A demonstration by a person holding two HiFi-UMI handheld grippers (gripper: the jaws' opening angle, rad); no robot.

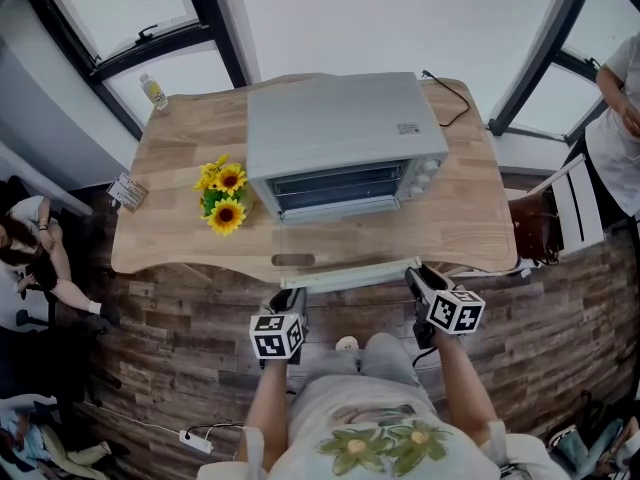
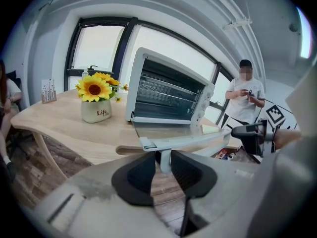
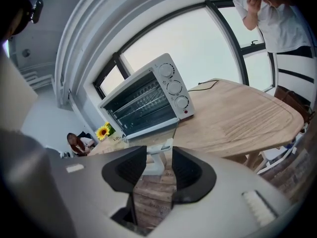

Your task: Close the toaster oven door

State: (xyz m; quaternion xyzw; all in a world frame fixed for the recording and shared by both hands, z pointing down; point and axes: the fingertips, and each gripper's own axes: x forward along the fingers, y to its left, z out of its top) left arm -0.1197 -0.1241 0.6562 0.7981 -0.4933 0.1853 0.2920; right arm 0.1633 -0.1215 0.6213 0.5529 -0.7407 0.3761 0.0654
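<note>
A silver toaster oven [image 1: 345, 138] stands on the wooden table [image 1: 460, 218] with its glass door [image 2: 166, 129] folded down flat toward me. The door's pale handle bar [image 1: 350, 274] runs along the table's front edge. My left gripper [image 1: 290, 293] is at the bar's left end, its pads closed on the handle's white post [image 2: 166, 160]. My right gripper [image 1: 418, 276] is at the bar's right end. In the right gripper view the handle's post [image 3: 154, 160] stands between the fingers with a gap beside it, so that gripper [image 3: 158, 165] is open.
A pot of sunflowers [image 1: 225, 196] sits left of the oven, with a small bottle [image 1: 154, 90] and a card [image 1: 127, 190] further left. The oven's cable [image 1: 455, 98] trails at the back right. A person [image 1: 620, 118] stands at right by a chair [image 1: 560, 213]; another sits at left [image 1: 30, 238].
</note>
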